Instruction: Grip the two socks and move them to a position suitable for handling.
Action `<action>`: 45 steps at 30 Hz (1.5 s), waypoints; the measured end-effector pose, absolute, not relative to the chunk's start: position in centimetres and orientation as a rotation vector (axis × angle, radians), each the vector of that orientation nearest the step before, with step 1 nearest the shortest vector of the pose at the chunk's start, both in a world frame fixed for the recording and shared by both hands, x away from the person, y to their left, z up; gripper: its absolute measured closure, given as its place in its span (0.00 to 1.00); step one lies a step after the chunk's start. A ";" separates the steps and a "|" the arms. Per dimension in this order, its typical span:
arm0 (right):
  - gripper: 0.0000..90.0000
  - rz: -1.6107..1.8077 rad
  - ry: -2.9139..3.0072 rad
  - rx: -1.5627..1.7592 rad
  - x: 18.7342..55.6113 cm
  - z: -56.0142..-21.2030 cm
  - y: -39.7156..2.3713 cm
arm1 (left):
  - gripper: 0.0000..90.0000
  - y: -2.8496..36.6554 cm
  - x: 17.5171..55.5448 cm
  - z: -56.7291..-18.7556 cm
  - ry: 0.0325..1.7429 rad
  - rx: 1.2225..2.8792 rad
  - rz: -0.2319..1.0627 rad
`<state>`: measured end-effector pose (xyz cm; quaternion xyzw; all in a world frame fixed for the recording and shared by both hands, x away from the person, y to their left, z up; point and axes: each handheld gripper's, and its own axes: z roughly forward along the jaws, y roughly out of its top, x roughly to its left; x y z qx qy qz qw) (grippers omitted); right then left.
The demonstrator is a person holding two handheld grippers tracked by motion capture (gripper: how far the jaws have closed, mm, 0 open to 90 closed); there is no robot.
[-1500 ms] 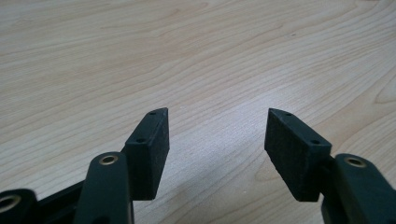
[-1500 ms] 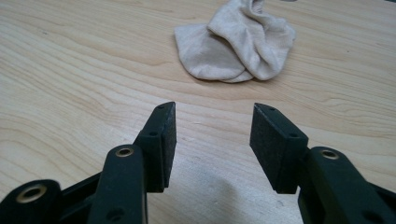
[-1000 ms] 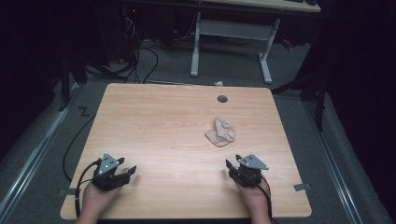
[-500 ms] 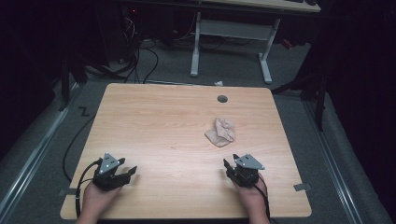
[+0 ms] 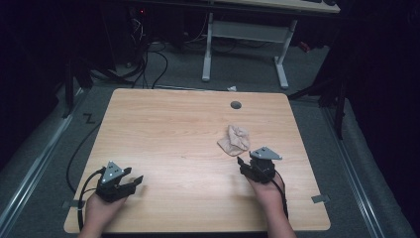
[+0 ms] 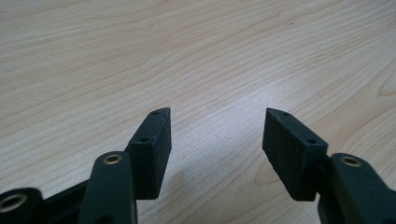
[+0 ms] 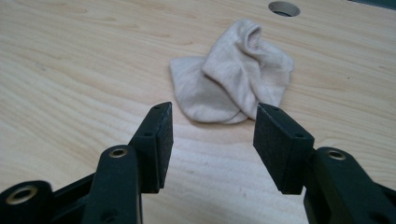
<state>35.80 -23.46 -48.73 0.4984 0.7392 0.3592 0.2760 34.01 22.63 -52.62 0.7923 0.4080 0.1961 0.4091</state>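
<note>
Since a second ago, the right gripper has edged forward toward the sock, while the left gripper has kept its place. Taking the sock as landmark: nearest the person, the left gripper sits well apart from it, jaws spread over bare wooden table. Closer, the right gripper rests just short of the crumpled beige sock, jaws apart, holding nothing. Beyond the sock lies a round hole in the tabletop.

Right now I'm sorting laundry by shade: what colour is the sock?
Plain beige sock, no pattern; the right gripper view shows it best.
</note>
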 end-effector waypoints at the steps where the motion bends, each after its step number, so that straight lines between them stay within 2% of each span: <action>1: 0.53 0.965 1.986 1.339 35.8 -48.7 -23.5 | 0.48 22.6 34.0 -52.6 1.028 1.996 0.494; 15: 0.54 0.890 1.969 1.413 41.4 -48.4 -24.1 | 0.47 22.7 34.1 -52.8 1.031 1.994 0.506; 26: 0.67 0.819 1.972 1.479 45.4 -49.1 -24.7 | 0.47 22.7 34.2 -52.9 1.028 2.004 0.511; 40: 0.59 0.807 2.040 1.602 47.5 -51.1 -25.4 | 0.47 22.8 34.2 -53.0 1.024 2.018 0.515; 43: 0.63 0.810 2.055 1.601 47.5 -51.3 -25.4 | 0.47 22.8 34.2 -53.0 1.022 2.021 0.516; 45: 0.70 0.813 2.066 1.594 47.5 -51.3 -25.3 | 0.47 22.7 34.2 -53.1 1.022 2.023 0.515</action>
